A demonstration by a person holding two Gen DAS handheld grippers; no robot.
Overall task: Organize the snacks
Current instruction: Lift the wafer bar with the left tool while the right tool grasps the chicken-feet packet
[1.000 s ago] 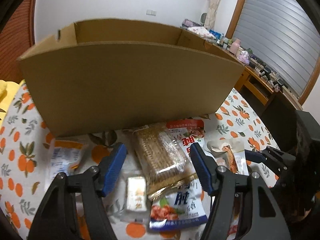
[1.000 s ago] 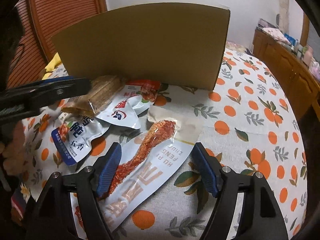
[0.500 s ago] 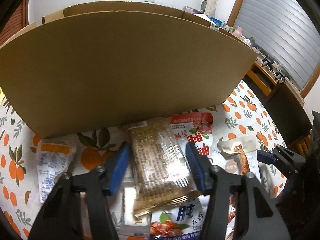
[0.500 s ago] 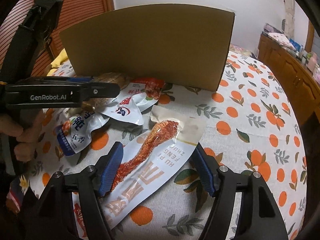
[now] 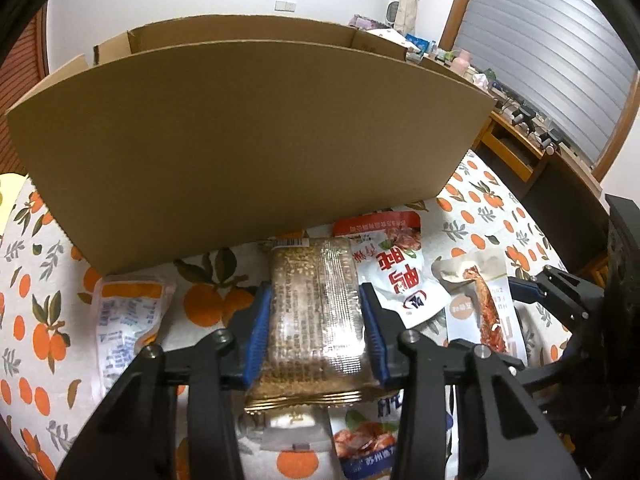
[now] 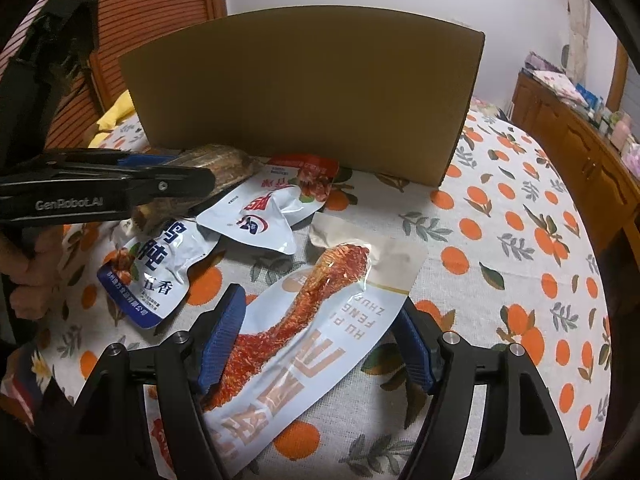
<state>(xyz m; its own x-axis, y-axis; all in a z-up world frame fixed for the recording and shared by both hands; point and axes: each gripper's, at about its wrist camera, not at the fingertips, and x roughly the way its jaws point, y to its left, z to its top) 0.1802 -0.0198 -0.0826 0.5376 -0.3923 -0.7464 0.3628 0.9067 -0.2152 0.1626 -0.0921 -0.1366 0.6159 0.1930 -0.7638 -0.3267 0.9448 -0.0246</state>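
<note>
**Left gripper clamped on the cracker pack, box wall dead ahead**

The left gripper (image 5: 316,334) is clenched on the brown cracker pack (image 5: 314,316), its blue pads pressed against both long edges; the pack sits just in front of the cardboard box (image 5: 248,152), above the other packets. The right gripper (image 6: 320,344) hangs released, jaws wide, straddling the chicken-foot packet (image 6: 320,320) that lies flat on the counter (image 6: 520,240).

Risks, as I judge them: the box's near wall stands tall between the pack and the opening, so a low carry would likely ram the cardboard and shove the box away. The pack is held only by its edges and its wrapper looks slick, so it may bow or slip out during the lift. The red-and-white pouch (image 5: 394,276) touches the pack's side, and the blue-trimmed pouch (image 6: 150,268) lies partly under it; either could be dragged along.

The counter wears a white cloth printed with oranges and leaves, soft enough to bunch. Behind it are a white wall, a slatted wooden door (image 6: 152,16), a cluttered wooden sideboard (image 6: 580,136) and a grey shuttered window (image 5: 552,52)
</note>
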